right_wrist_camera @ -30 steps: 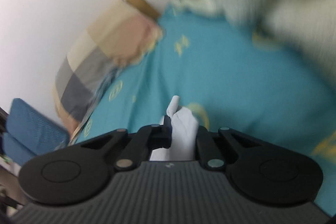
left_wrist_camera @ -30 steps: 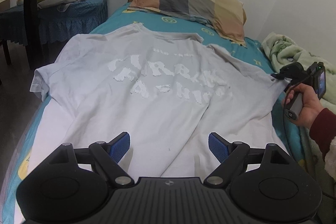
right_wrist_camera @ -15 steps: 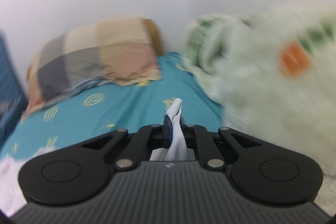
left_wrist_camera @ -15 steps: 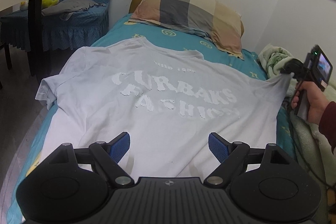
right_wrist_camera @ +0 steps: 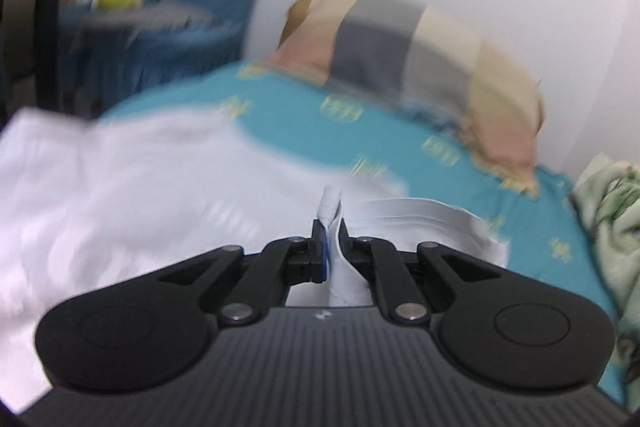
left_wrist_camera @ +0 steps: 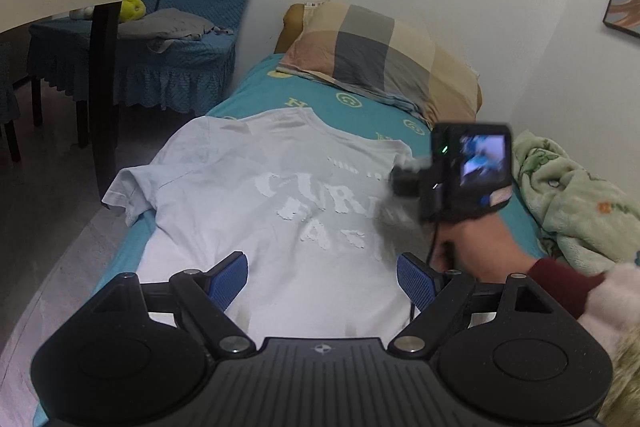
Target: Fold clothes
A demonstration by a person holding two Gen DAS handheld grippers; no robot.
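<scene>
A white T-shirt (left_wrist_camera: 248, 195) with pale raised lettering lies flat on the teal bed sheet (left_wrist_camera: 256, 95). My left gripper (left_wrist_camera: 322, 277) is open and empty, low over the shirt's lower part. My right gripper (right_wrist_camera: 334, 247) is shut on the shirt's right sleeve (right_wrist_camera: 330, 205) and holds it over the shirt's body (right_wrist_camera: 120, 187). The right gripper also shows in the left wrist view (left_wrist_camera: 400, 179), blurred, above the lettering, with its camera (left_wrist_camera: 468, 171) and the hand behind it. The left sleeve (left_wrist_camera: 128, 187) hangs at the bed's left edge.
A checked pillow (left_wrist_camera: 380, 55) lies at the head of the bed against the wall. A green blanket (left_wrist_camera: 576, 199) is bunched on the right side. A blue covered chair (left_wrist_camera: 160, 39) with grey clothing and a dark chair frame (left_wrist_camera: 104, 67) stand left of the bed.
My right gripper has carried the right sleeve from the bed's right side leftward over the shirt's body. My left gripper has stayed open and moved closer to the shirt.
</scene>
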